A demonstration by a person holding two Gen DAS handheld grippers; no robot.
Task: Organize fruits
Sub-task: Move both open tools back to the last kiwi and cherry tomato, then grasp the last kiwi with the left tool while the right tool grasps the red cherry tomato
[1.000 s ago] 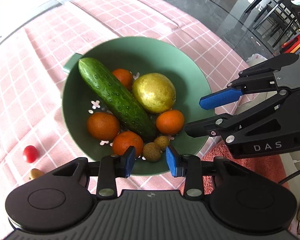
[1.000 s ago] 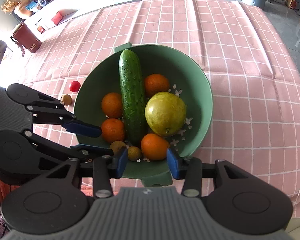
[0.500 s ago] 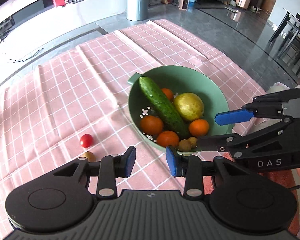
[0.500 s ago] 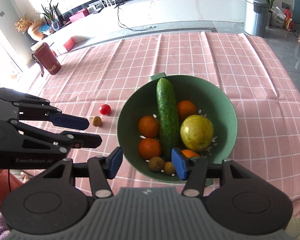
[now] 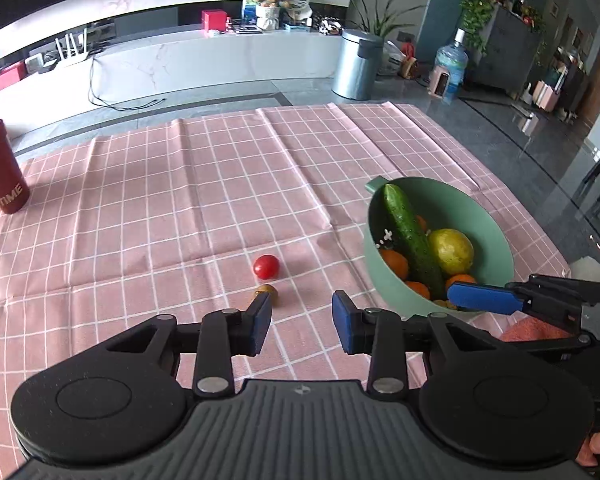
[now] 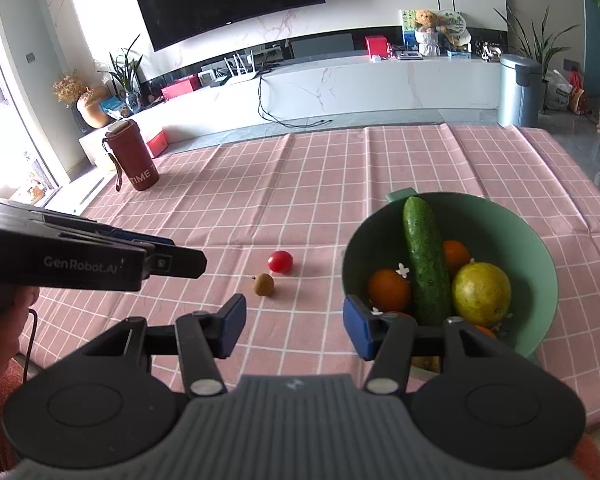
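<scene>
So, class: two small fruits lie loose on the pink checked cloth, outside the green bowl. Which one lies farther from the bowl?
The small brown fruit. It lies left of and nearer the camera than the red cherry tomato, which sits closer to the green bowl.

My left black plastic gripper [image 5: 301, 322] has blue ribbed pads, silver screws and a grey ridged body; my right black plastic gripper [image 6: 295, 326] matches it. White "GenRobot.AI" lettering marks the left one's side.

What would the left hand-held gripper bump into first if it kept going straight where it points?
Probably the pink checked tablecloth: nothing lies between its open blue fingers. The small brown fruit sits just off the left fingertip, though depth is unclear.
</scene>
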